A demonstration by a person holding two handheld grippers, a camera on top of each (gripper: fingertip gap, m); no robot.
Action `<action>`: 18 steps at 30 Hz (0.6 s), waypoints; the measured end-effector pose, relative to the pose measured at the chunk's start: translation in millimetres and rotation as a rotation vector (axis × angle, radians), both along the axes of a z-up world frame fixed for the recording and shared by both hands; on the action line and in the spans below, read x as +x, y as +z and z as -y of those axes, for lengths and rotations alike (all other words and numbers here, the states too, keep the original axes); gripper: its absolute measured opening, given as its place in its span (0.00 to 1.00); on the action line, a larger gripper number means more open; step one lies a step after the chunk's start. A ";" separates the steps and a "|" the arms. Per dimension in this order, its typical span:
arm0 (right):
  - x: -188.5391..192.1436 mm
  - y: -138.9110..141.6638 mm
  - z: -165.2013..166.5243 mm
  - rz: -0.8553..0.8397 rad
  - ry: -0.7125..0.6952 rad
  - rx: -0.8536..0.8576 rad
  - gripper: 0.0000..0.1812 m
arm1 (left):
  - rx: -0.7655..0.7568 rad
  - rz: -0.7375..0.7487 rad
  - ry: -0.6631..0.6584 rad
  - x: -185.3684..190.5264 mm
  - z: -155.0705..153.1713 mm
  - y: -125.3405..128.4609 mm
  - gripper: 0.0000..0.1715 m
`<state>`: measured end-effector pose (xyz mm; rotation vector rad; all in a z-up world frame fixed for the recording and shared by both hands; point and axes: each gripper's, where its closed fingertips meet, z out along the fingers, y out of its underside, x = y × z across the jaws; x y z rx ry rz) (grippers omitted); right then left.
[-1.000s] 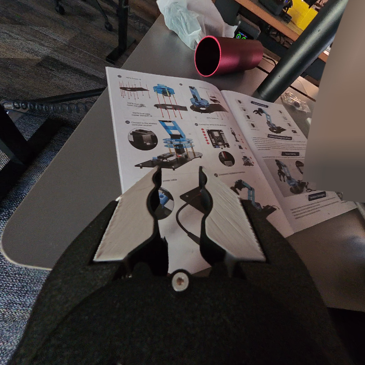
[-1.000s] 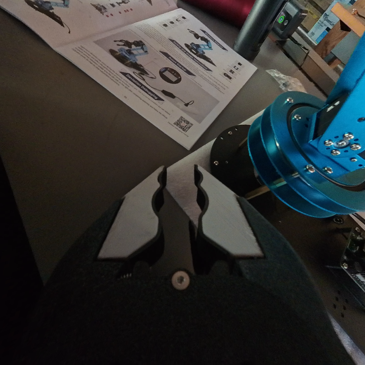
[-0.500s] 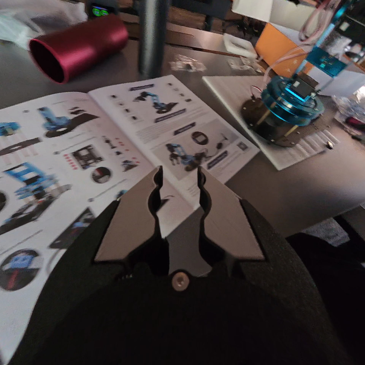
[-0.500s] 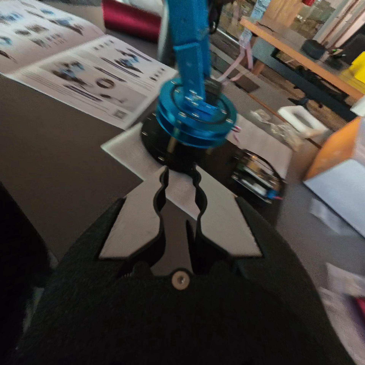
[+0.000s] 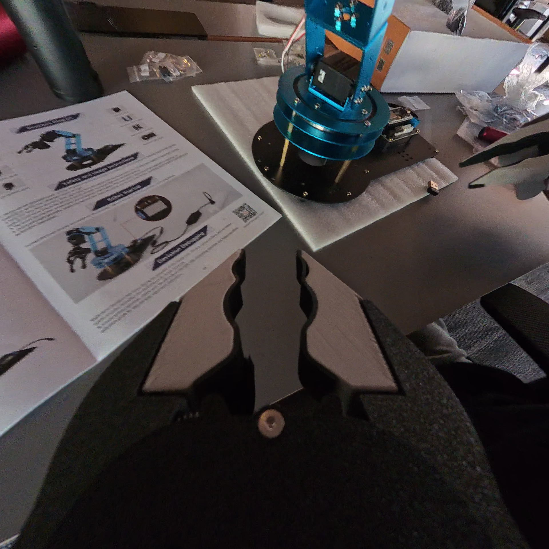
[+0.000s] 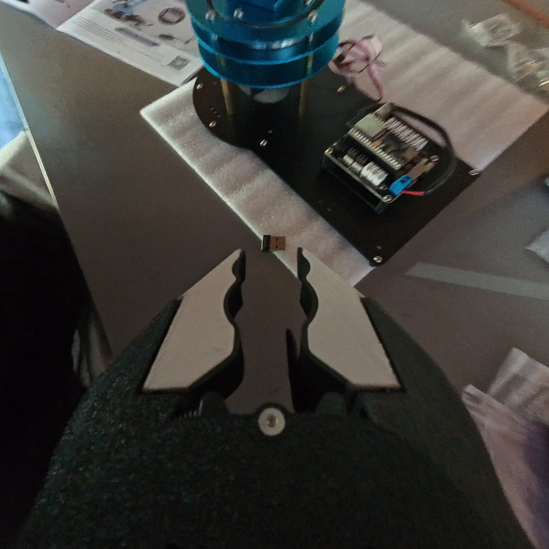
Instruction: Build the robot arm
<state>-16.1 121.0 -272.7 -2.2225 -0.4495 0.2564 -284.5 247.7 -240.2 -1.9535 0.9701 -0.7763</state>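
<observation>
The left gripper (image 5: 270,257) hangs released over the grey tabletop (image 5: 386,252), its two fingers parted with nothing between them. At its 10 o'clock lies an open instruction booklet (image 5: 118,208), whose near corner ends just beside the left finger. At 12 o'clock a white foam sheet (image 5: 234,101) carries a round black base plate (image 5: 297,178), and on brass standoffs above it sits a blue robot-arm turntable (image 5: 326,130) with a blue bracket rising from it. A small black USB dongle (image 5: 433,186) rests on the foam at 2 o'clock.

The right gripper (image 6: 271,255) is also released and empty, fingers apart, hovering just short of the same dongle (image 6: 272,243), which lies at 12 o'clock on the near edge of the foam (image 6: 237,178), slightly beyond the fingertips and not touching them. Farther out at 12 stands the blue turntable (image 6: 264,53); at 1 o'clock a circuit board (image 6: 383,160) with a blue terminal block is mounted on the black plate (image 6: 341,208).
</observation>
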 end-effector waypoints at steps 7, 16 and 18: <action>-3.9 -17.1 -10.7 0.122 0.211 -0.026 0.16 | -0.036 0.012 -0.042 32.3 44.4 -9.5 0.19; -8.9 -34.3 -18.6 0.163 0.287 -0.040 0.12 | 0.043 0.058 -0.088 38.8 97.2 10.6 0.19; -6.9 -32.3 -19.1 0.177 0.285 -0.040 0.11 | 0.036 0.047 -0.103 37.6 104.2 6.1 0.19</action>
